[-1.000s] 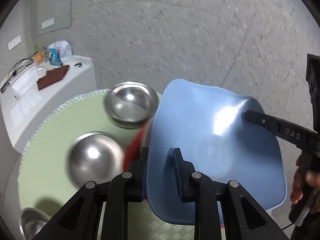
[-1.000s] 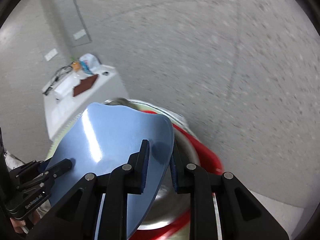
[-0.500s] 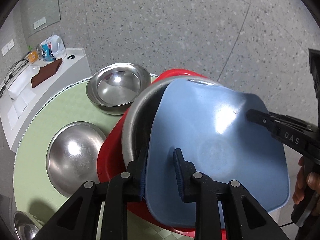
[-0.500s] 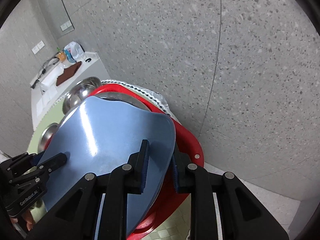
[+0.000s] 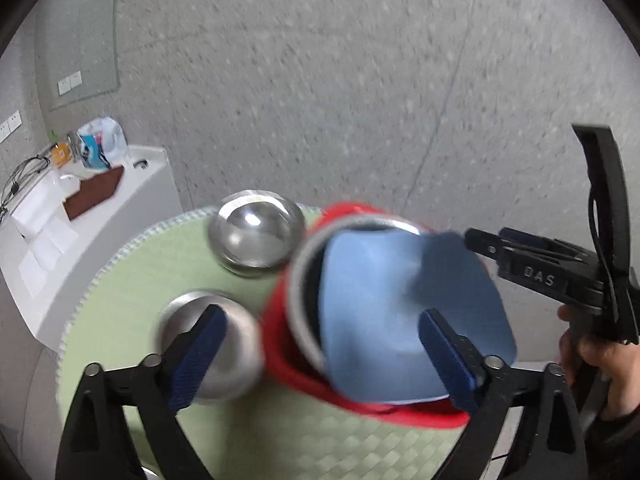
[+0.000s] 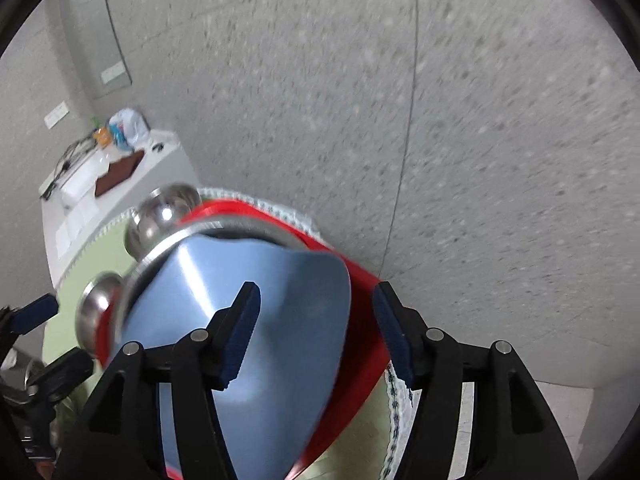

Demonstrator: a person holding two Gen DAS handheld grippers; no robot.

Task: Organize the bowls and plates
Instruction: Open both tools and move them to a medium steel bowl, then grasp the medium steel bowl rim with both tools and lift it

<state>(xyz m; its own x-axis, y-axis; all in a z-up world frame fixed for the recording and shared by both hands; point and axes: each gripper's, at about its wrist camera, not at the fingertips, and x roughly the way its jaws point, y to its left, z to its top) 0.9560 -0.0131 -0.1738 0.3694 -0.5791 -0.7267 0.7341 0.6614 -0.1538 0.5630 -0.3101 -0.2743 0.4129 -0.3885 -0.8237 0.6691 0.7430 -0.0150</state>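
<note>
A blue plate [image 5: 384,316] lies in a steel bowl [image 5: 300,300] that sits in a red basin [image 5: 400,408] on the green mat. My left gripper [image 5: 320,344] is open, its jaws wide apart above the plate's near edge and holding nothing. My right gripper [image 6: 316,328] is open too, its jaws astride the plate's [image 6: 256,332] right edge without gripping it. The right gripper also shows at the right of the left wrist view [image 5: 480,240]. The frames are blurred.
Two more steel bowls [image 5: 256,236] [image 5: 212,344] stand on the round green mat [image 5: 140,280] left of the basin. A white counter [image 5: 80,208] with clutter lies beyond the mat at the left. Grey speckled floor [image 5: 360,80] surrounds the table.
Both grippers have opened and let go of the blue plate, which now rests in the steel bowl. Both grippers have pulled back and up from it.
</note>
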